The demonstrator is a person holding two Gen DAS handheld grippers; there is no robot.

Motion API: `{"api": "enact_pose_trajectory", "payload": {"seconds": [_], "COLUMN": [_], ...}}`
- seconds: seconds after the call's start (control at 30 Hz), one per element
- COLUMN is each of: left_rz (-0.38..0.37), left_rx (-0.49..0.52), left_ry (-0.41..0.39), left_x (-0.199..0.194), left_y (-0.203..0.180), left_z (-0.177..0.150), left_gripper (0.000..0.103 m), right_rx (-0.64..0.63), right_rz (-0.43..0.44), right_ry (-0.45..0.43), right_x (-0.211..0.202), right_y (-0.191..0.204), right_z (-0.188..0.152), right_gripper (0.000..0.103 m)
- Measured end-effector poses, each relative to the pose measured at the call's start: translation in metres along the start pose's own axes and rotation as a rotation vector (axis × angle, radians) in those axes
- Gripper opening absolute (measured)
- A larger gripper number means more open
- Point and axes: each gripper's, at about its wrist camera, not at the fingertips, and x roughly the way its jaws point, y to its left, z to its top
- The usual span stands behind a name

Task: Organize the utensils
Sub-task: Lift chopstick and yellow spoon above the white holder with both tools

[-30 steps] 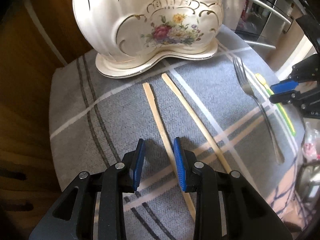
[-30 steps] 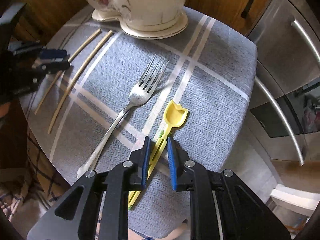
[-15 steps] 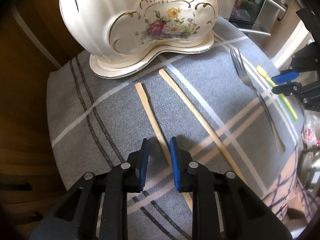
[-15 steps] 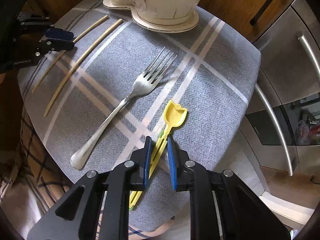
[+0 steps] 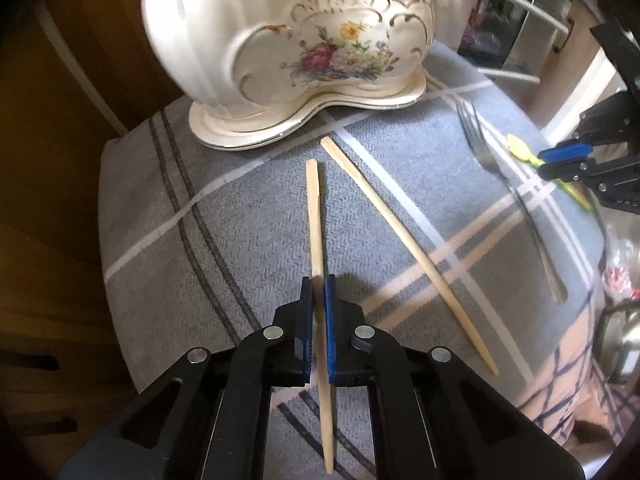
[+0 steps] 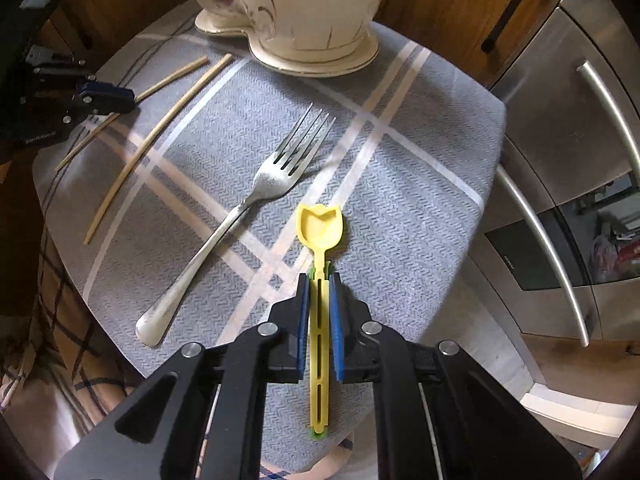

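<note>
Surface: I see a grey plaid cloth covering it.
Ceramic holder: white, floral, standing at the far edge on its matching base.
Fork: lying flat mid-cloth, tines toward the holder.
Second chopstick: flat on the cloth, just right of my left gripper.
Left gripper: pads closed narrow on the first chopstick.
Right gripper: pads pinching the yellow spoon by its handle.
</note>
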Motion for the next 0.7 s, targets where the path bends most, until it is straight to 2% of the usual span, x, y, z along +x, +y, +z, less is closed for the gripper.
{"api": "enact_pose_trajectory", "payload": {"seconds": [0.2, 0.33, 0.53, 0.7], "left_rz": [-0.066, -0.086, -0.096, -0.082], "left_rx": [-0.054, -0.100, -0.153, -0.168], "left_ry": [-0.121, -0.264, -0.451, -0.579], "left_x": [-0.031, -0.065, -0.107, -0.135], "left_y": [0.007, 0.015, 0.022, 0.029], "left_z": [-0.013, -0.013, -0.001, 0.013], "left_gripper": [0.006, 0.006, 0.006, 0.006], "right_rx": [0.045, 0.061, 0.122, 0.192], "right_rz": [0.034, 0.065, 0.137, 0.189], "right_ry": [-0.128, -0.213, -0.400, -0.592], "right_x": [-0.029, -0.050, -0.087, -0.107], "right_y": [-0.005, -0.007, -0.015, -0.026], "right_z": [0.004, 0.011, 0.027, 0.039], "right_gripper": [0.009, 0.009, 0.009, 0.010]}}
